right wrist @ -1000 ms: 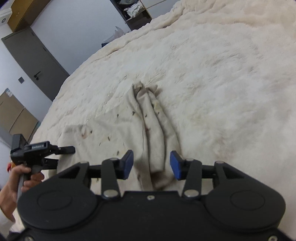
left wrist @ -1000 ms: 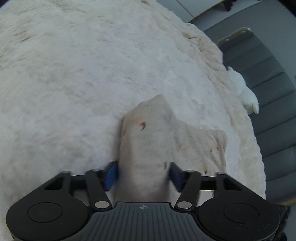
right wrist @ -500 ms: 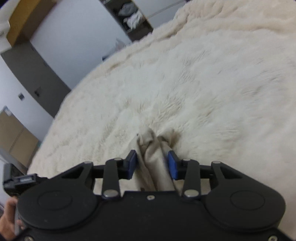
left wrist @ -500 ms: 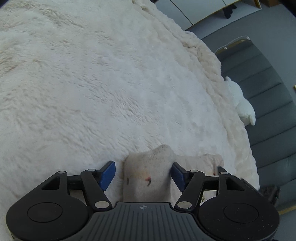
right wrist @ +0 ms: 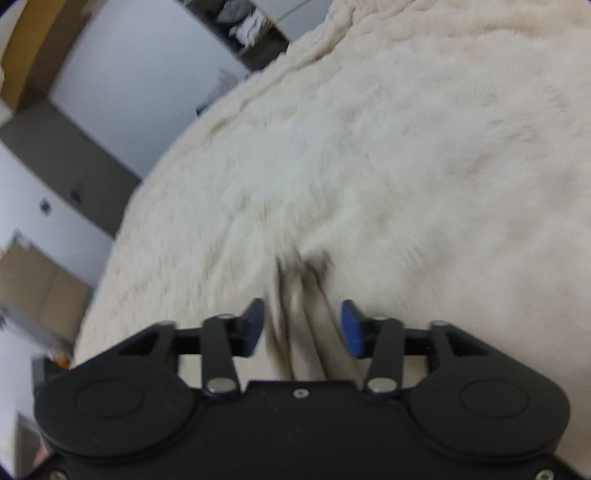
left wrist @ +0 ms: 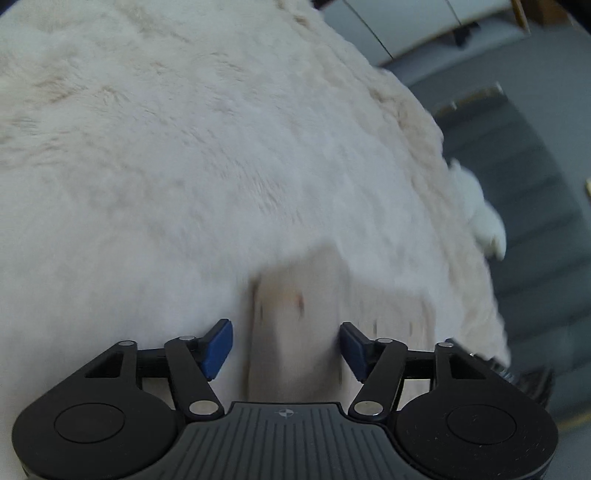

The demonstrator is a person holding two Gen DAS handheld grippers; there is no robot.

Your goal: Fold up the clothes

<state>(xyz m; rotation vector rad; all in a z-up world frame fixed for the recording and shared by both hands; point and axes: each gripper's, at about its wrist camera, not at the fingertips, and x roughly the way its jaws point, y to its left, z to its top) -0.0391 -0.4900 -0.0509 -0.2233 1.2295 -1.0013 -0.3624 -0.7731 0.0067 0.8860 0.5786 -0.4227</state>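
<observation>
A beige garment with small dark and red marks [left wrist: 295, 317] lies on a fluffy cream blanket [left wrist: 184, 155]. In the left wrist view a folded corner of it sits between the blue pads of my left gripper [left wrist: 286, 347]; the jaws are wide open, with a gap on the left side. In the right wrist view a bunched, pleated end of the same garment [right wrist: 306, 317] lies between the pads of my right gripper [right wrist: 303, 325], which is also open and not pinching it. Both views are motion-blurred.
The cream blanket [right wrist: 406, 147] covers a bed. To the right in the left wrist view are a grey ribbed floor or mat [left wrist: 535, 221] and a small white object [left wrist: 480, 210]. The right wrist view shows a white wall, a dark door [right wrist: 66, 166] and shelves with clothes [right wrist: 247, 29].
Both grippers have moved forward over the garment, so less cloth shows ahead. The left jaws opened from around the corner. The right jaws narrowed half a second ago and are wider now.
</observation>
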